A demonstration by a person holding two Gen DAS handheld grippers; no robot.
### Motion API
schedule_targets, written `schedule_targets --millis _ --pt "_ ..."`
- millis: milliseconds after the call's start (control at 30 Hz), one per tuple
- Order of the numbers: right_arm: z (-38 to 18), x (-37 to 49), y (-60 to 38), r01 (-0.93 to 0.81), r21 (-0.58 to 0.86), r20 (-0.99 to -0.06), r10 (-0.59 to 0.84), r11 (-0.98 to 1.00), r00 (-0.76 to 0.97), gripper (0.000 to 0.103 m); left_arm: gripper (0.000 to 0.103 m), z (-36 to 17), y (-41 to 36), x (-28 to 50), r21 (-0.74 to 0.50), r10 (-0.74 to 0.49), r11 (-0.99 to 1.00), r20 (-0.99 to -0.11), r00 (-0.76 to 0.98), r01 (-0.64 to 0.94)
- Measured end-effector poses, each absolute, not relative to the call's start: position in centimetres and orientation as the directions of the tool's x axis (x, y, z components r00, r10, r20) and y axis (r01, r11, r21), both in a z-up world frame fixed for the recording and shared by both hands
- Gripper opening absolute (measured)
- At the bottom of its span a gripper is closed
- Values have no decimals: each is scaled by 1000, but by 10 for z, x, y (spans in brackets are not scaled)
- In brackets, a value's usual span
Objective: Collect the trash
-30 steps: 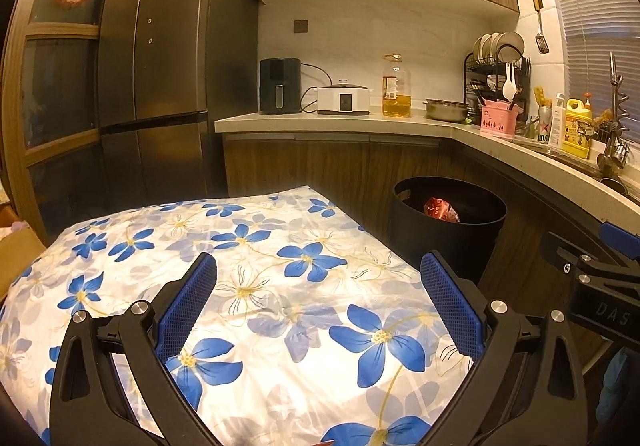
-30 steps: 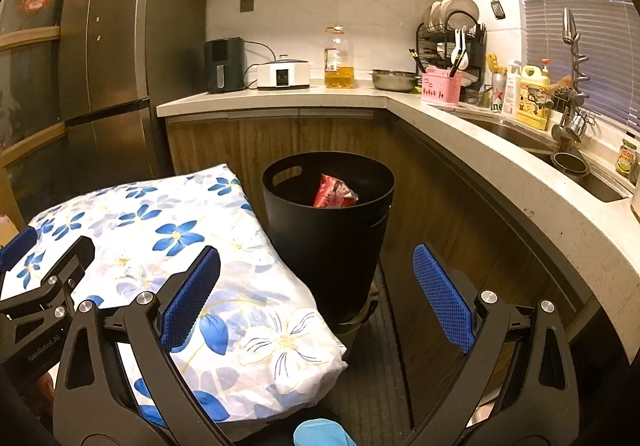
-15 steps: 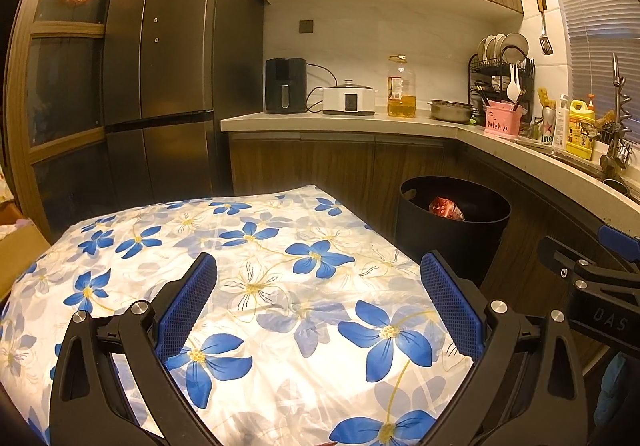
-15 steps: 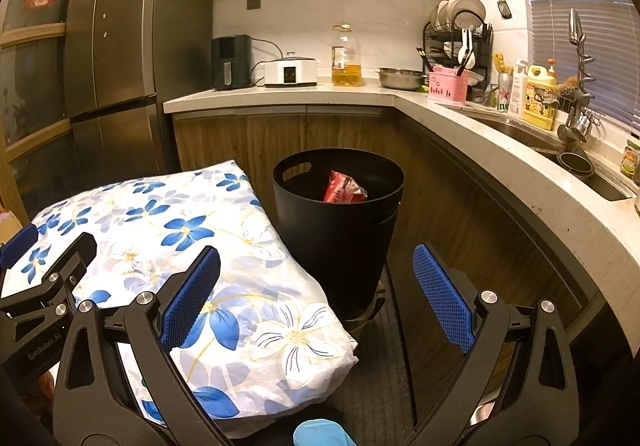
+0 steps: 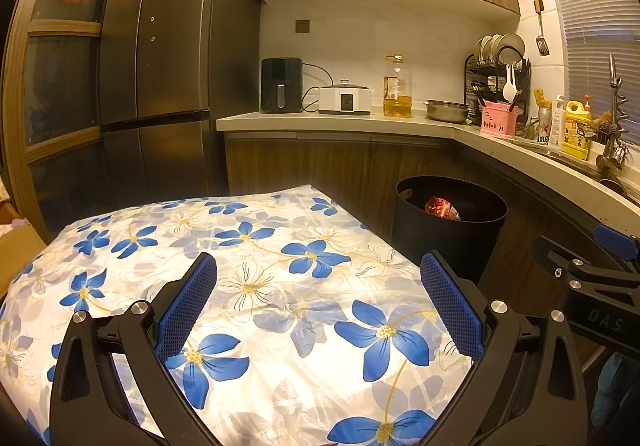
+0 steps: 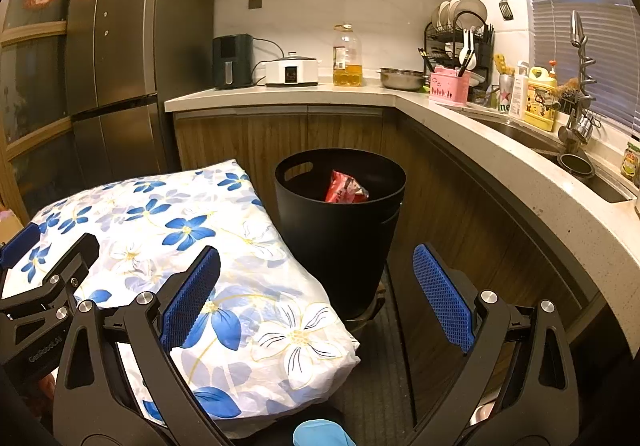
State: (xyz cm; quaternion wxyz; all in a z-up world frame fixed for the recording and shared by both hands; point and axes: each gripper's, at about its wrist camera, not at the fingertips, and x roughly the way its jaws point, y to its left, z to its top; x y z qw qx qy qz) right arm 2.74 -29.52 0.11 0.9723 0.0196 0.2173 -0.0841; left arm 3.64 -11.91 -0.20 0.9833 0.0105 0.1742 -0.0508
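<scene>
We held both grippers wide apart and empty. The left gripper (image 5: 318,300) hovered over the flower-print cloth (image 5: 248,286) covering the bench; the right gripper (image 6: 316,292) pointed at the black bin (image 6: 340,213) standing on the floor just beside the cloth's edge, in front of the wooden cabinets (image 6: 280,137).

One red wrapper (image 6: 345,187) already lay inside the bin, leaning against its far wall. We saw no other trash on the visible cloth in either wrist view, so we judged the step in hand to be a search for the next piece, or a finish.

A pale blue object (image 6: 322,433) showed at the bottom edge of the right wrist view; it was too cropped for us to say whether it was trash.

To do this step well, we advised:
- Sweep each camera slowly across the cloth and floor before committing.
- Approach any light wrapper from above, with the jaws spread wider than the item.
- Pinch without catching the loose cloth beneath.
- Carry the item fully over the bin rim before releasing.
</scene>
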Motion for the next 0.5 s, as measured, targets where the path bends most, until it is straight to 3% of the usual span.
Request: schedule_targets --millis 500 --pt "1 27 -294 174 4 -426 -155 985 891 96 97 -1 -119 36 7 -100 994 -342 934 109"
